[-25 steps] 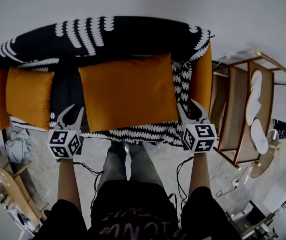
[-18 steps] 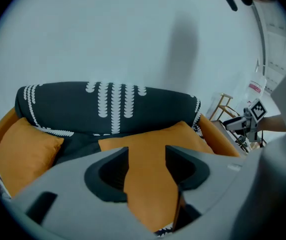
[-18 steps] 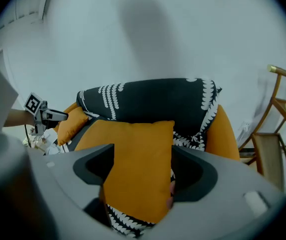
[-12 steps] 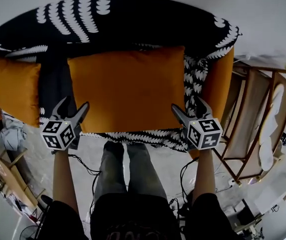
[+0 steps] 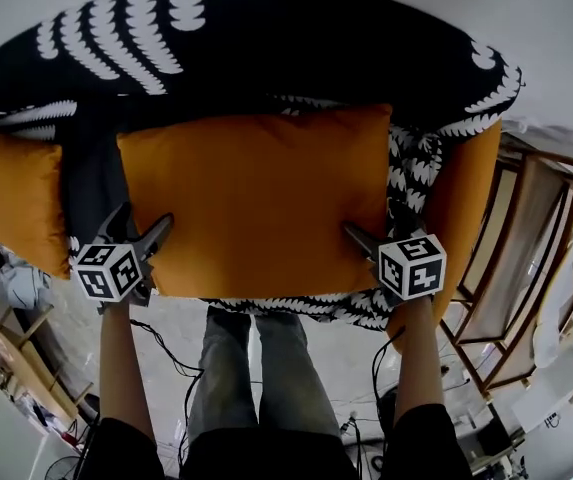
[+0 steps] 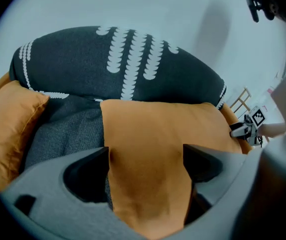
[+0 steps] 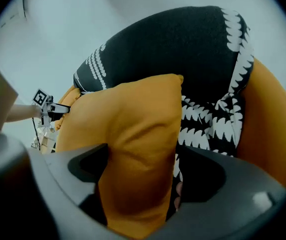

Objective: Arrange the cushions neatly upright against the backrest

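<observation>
At 6 o'clock in the head view stand the person's legs (image 5: 256,368), with both forearms reaching forward. The left gripper (image 5: 146,228) sits at about 8 o'clock on the lower left corner of the large orange cushion (image 5: 256,198). Its jaws are opening with that corner between them, and the fabric fills the gap from side to side. The right gripper (image 5: 366,243) at 4 o'clock is at the lower right corner. Its jaws are opening too, around a creased bulge of cushion (the right gripper view shows this best).

The large cushion lies across the middle of the seat. Its far edge rests against the backrest, which is draped in a black throw with white leaf print (image 5: 266,48) at 12 o'clock. A smaller orange cushion (image 5: 16,203) stands well apart at 9 o'clock, by the sofa's left end. The orange armrest (image 5: 456,228) shows at 3 o'clock, and a wooden rack (image 5: 536,258) stands just beyond it
</observation>
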Available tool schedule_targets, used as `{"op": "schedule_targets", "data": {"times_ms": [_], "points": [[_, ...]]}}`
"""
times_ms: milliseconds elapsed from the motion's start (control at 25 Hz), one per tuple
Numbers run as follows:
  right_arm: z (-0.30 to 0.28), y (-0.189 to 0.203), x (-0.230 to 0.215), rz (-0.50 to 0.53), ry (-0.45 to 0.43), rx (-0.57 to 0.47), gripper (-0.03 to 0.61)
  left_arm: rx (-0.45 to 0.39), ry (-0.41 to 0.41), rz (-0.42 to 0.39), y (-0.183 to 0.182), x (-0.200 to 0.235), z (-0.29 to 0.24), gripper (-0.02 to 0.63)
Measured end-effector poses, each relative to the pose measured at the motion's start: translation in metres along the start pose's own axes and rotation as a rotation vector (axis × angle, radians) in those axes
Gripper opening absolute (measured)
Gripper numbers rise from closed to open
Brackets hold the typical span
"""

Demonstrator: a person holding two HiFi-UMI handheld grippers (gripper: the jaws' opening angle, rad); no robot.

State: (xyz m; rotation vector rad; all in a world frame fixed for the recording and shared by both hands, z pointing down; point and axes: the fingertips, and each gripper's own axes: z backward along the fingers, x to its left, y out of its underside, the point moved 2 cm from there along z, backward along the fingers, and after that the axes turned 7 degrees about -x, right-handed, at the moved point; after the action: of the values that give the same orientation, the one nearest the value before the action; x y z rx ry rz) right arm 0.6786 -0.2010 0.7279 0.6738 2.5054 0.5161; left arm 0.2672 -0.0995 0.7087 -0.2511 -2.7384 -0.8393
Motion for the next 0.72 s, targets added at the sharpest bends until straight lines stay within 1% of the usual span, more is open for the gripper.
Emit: {"op": "schedule_targets", "data": {"times_ms": [80,200,280,320,400,560,720], "points": [[-0.01,0.004,-0.004,-0.039,-0.039,0.015,0.476,0.016,0.015,0.032,0.009,0.007,-0.014,0.484],[-0.02,0.009,-0.012,-0.094,-0.088,0.023,0.488,0.016,0.065,0.127,0.018,0.011,-0.03,0.501],[-0.024,0.011,-0.012,-0.105,-0.1,0.024,0.485,0.016,0.1,0.167,0.022,0.012,-0.036,0.526],[-0.025,0.012,-0.01,-0.103,-0.102,0.02,0.471,0.015,0.118,0.178,0.023,0.011,-0.037,0.52],[-0.025,0.011,-0.006,-0.083,-0.095,0.004,0.428,0.015,0.142,0.176,0.024,0.006,-0.037,0.47],[-0.016,0.008,0.007,-0.027,-0.065,-0.018,0.374,0.002,0.15,0.14,0.02,-0.002,-0.026,0.375],[-0.005,0.0,0.022,0.047,-0.041,-0.041,0.339,-0.039,0.144,0.09,0.013,-0.01,-0.011,0.319]]}}
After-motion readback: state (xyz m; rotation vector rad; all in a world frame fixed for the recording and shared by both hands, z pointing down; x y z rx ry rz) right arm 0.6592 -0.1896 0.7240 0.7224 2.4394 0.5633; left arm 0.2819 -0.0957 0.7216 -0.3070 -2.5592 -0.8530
